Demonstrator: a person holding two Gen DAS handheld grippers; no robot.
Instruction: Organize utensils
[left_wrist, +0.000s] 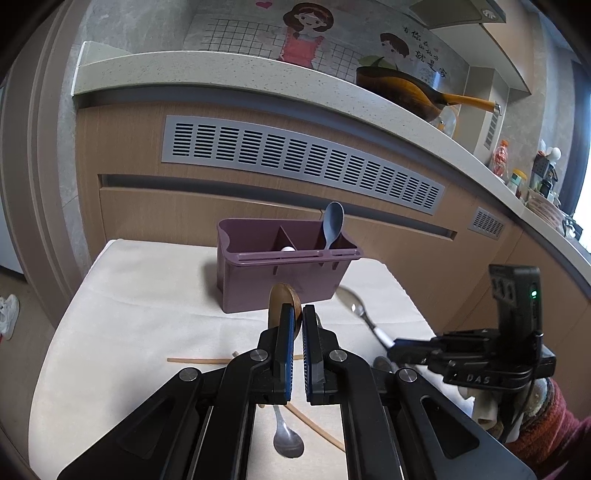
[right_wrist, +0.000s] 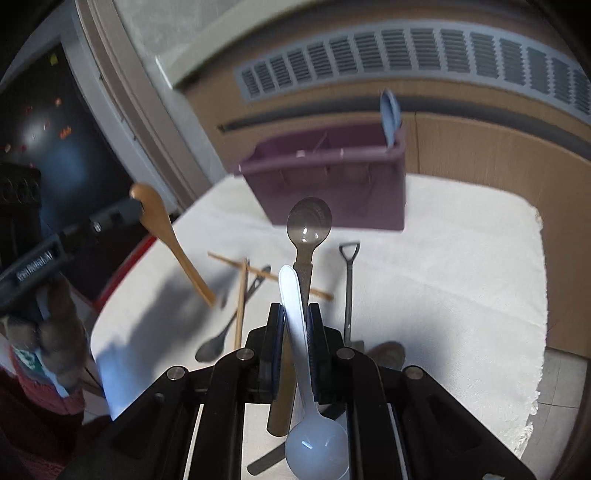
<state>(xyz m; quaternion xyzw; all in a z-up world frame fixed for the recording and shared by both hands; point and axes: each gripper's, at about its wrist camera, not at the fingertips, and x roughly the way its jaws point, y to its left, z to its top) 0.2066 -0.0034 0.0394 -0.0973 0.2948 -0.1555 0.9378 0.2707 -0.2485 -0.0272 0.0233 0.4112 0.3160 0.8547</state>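
Observation:
A purple utensil caddy (left_wrist: 280, 273) (right_wrist: 332, 181) stands at the table's far side with a blue spoon (left_wrist: 332, 225) (right_wrist: 389, 114) upright in its right compartment and something white in the middle one. My left gripper (left_wrist: 298, 314) is shut on a wooden spoon (left_wrist: 279, 301) (right_wrist: 166, 236), held above the table. My right gripper (right_wrist: 297, 314) (left_wrist: 391, 347) is shut on the handle of a white plastic spoon (right_wrist: 306, 413), bowl hanging toward the camera. A clear-bowled metal spoon (right_wrist: 309, 225) (left_wrist: 356, 306) lies just ahead of it.
Chopsticks (right_wrist: 242, 295) (left_wrist: 199, 360), a metal spoon (left_wrist: 286, 439), a dark spoon (right_wrist: 218, 339) and a small shovel-shaped utensil (right_wrist: 348, 284) lie on the white cloth (left_wrist: 129, 314). Wooden cabinets with a grey vent (left_wrist: 295, 162) stand behind the table.

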